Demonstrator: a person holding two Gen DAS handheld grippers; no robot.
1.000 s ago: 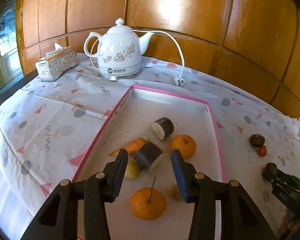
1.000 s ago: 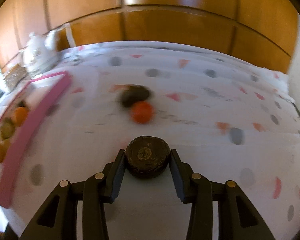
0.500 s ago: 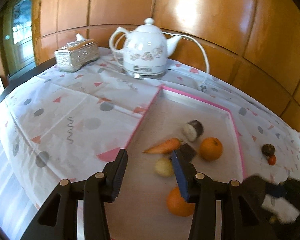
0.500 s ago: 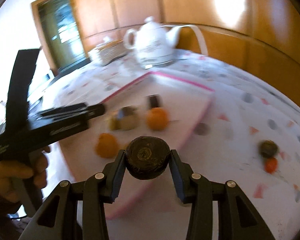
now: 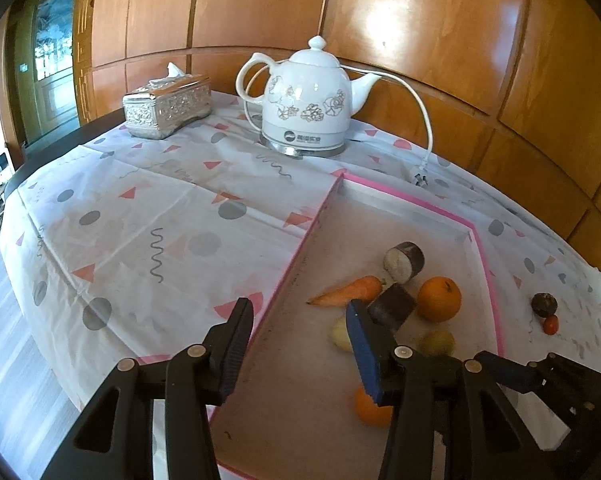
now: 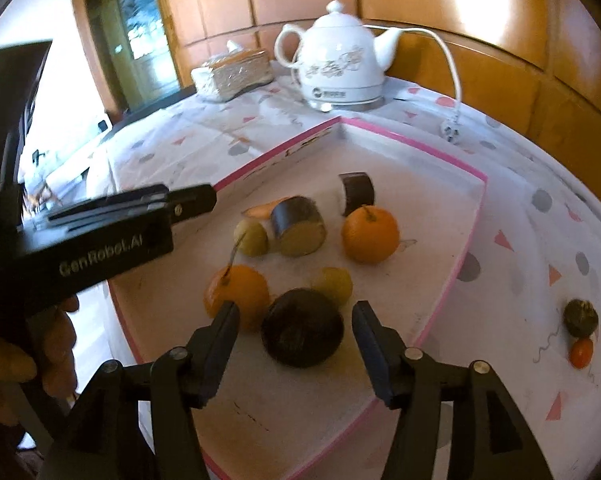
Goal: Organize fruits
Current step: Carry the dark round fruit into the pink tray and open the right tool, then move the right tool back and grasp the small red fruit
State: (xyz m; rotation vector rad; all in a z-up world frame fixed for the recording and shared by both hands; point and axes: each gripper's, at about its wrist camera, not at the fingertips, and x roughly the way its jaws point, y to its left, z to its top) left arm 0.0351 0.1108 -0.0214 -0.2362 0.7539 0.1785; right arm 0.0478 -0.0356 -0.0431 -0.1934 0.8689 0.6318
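A pink-rimmed white tray (image 6: 466,240) (image 5: 484,264) holds two oranges (image 6: 370,234) (image 6: 236,296), two small yellow-green fruits (image 6: 334,284), two eggplant pieces (image 6: 298,226) and a carrot (image 5: 346,292). My right gripper (image 6: 294,334) is open over the tray's near corner, with a dark round fruit (image 6: 302,334) lying free between its fingers. My left gripper (image 5: 300,344) is open and empty above the tray's left rim. Another dark fruit (image 6: 580,318) and a small red fruit (image 6: 580,352) lie on the cloth right of the tray.
A white electric kettle (image 5: 306,112) with its cord and plug (image 5: 418,178) stands behind the tray. A silver tissue box (image 5: 166,106) sits at the back left. A patterned cloth (image 5: 140,216) covers the table, whose edge drops off at left.
My right gripper carried the dark round fruit from the cloth over the tray and opened, leaving it in the tray. My left gripper drew back to the left, still open.
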